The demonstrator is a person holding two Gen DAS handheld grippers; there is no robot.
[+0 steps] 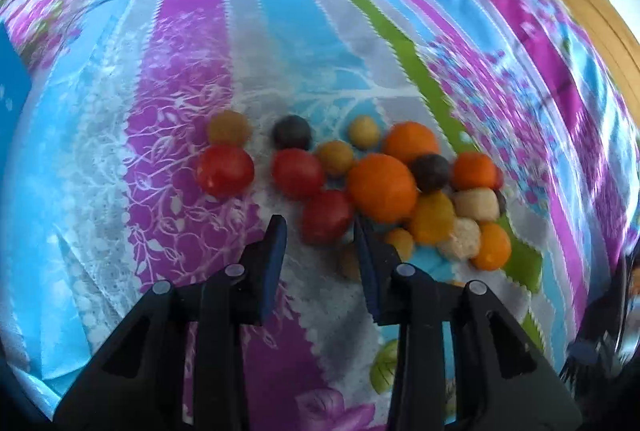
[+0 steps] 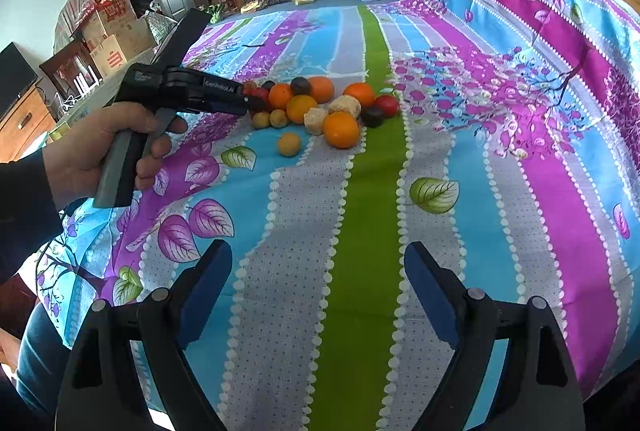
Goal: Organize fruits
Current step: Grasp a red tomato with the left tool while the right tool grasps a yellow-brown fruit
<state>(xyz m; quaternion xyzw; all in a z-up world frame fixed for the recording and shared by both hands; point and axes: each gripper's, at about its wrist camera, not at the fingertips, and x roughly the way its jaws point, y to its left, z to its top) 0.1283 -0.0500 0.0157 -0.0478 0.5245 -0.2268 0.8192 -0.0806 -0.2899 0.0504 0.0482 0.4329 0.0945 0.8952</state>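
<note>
mostly a striped floral bedsheet [image 2: 360,231]; left hand-held gripper [image 1: 320,231] narrowed, ungripping; right hand-held gripper [image 2: 318,265] released.

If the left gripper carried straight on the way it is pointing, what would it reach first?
Most likely the round red fruit just beyond the left gripper, at the near edge of the fruit pile on the striped floral bedspread; blur leaves depth uncertain.

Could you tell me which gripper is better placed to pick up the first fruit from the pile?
Left. The left gripper is already at the pile, a red fruit just ahead between its tips. The right gripper hangs open, well short of the fruit.
</note>
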